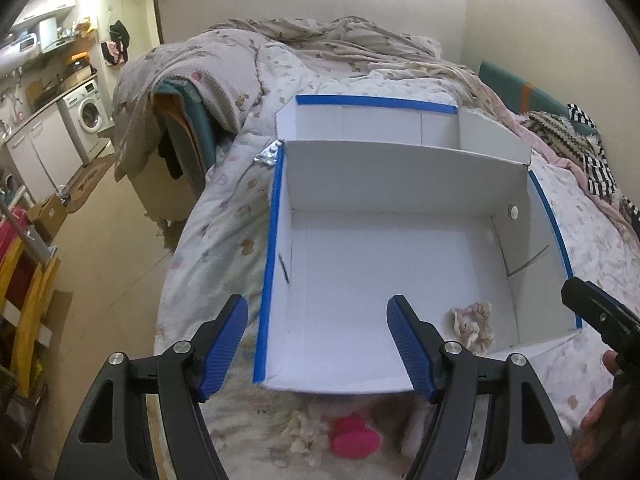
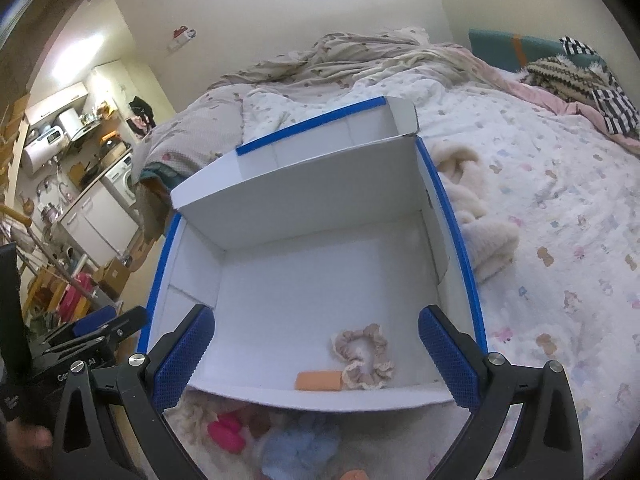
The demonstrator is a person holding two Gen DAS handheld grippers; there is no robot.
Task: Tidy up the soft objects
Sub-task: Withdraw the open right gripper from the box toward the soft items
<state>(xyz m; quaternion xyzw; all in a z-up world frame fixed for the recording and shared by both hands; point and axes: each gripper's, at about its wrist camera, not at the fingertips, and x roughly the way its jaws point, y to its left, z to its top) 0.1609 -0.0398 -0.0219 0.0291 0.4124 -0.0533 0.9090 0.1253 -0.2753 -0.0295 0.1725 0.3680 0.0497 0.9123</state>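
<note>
Both grippers angled down toward the box on the bed. Left gripper spread wide, empty, over the box's near left corner. Right gripper likewise wide and empty, above the box's near wall. Inside the box, by that wall: a beige scrunchie touching an orange piece. Outside, just before that wall: a pink item and a blue fluffy item. Right of the box: a cream fleece.

White box edged blue; beige scrunchie; orange block.
</note>
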